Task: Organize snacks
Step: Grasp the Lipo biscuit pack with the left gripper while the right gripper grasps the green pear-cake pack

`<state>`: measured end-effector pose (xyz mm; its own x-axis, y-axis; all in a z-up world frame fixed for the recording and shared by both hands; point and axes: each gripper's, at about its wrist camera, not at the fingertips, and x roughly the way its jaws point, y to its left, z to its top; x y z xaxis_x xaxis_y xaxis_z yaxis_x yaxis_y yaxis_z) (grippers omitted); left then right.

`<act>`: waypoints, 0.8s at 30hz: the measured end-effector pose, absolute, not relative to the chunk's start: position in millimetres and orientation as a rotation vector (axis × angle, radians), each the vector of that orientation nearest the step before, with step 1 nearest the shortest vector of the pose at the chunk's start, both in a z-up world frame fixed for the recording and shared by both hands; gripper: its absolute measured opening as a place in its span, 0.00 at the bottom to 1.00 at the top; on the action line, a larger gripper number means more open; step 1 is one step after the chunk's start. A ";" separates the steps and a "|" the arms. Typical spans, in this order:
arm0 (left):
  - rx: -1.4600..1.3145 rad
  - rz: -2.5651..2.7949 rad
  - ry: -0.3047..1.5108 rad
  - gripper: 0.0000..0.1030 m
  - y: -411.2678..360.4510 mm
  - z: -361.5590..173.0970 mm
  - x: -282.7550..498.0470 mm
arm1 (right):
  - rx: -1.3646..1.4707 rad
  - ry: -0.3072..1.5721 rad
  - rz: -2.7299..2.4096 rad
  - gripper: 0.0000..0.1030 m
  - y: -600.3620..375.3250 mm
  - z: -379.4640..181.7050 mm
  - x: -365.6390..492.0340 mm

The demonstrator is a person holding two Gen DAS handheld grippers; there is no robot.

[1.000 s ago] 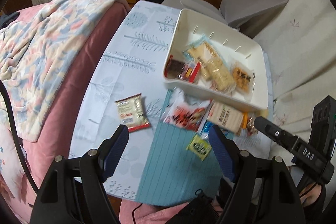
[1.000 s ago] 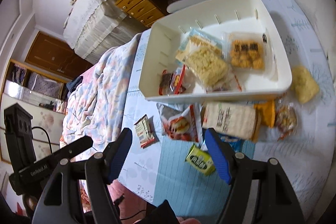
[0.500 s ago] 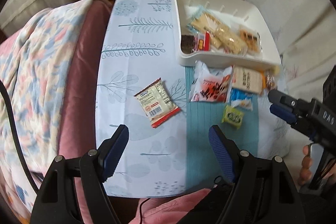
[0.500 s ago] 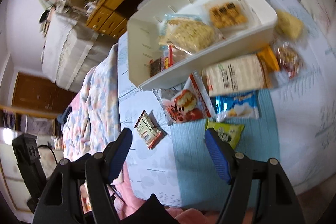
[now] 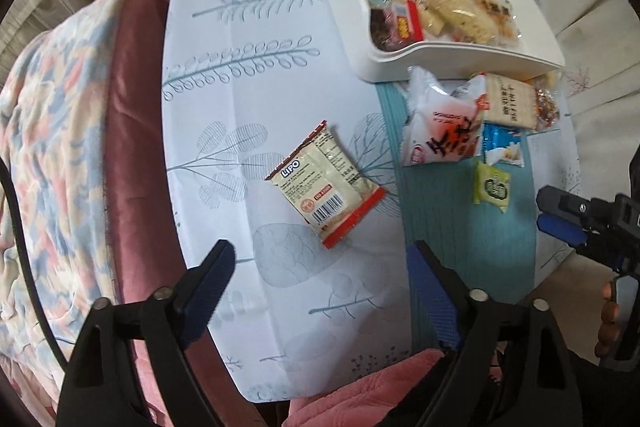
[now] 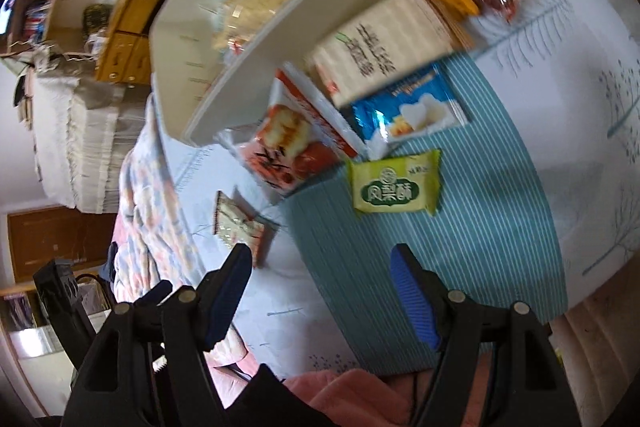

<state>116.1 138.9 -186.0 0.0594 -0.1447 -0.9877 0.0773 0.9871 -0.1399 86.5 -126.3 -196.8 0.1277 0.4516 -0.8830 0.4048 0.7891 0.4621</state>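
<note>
The left gripper hangs over the table w/ its blue-padded jaws spread wide and nothing between them. Just past its tips lies the cream snack pack with red ends and a "LiPO" label, flat on the pale cloth with blue leaf prints.

The big white plastic tray is the landmark. It sits at the far side of the cloth and has a few wrapped snacks in it: pale crackers, a brown cookie pack, a small red one. The LiPO pack is near the tray's front left corner, but apart from it. Right in front of the tray's front wall lie the white and red bag with dark letters and the tan ribbed biscuit pack, both touching or tucked under the rim. A bit nearer than those is the blue shiny pack, then the small yellow-green cake pack, all on the teal striped mat.

The right gripper hovers over the mat, jaws wide apart, holding nothing. The yellow-green pack is just ahead of its tips. This view is blurry.
</note>
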 end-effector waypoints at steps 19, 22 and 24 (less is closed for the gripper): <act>-0.118 -0.078 1.721 0.90 134.8 -269.7 174.2 | 0.653 1.632 -0.167 0.88 -126.2 -255.2 109.7; -0.193 -0.044 1.768 0.90 141.9 -281.2 176.8 | 0.633 1.644 -0.163 0.88 -123.1 -257.8 113.8; -0.251 -0.025 1.792 0.90 146.8 -287.5 178.8 | 0.619 1.642 -0.154 0.86 -119.9 -258.0 118.3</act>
<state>178.8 146.8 -287.5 -0.2130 -0.1835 -0.9597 -0.1567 0.9759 -0.1518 118.3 -119.9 -258.0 -0.0427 0.3033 -0.9519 0.4754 0.8442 0.2477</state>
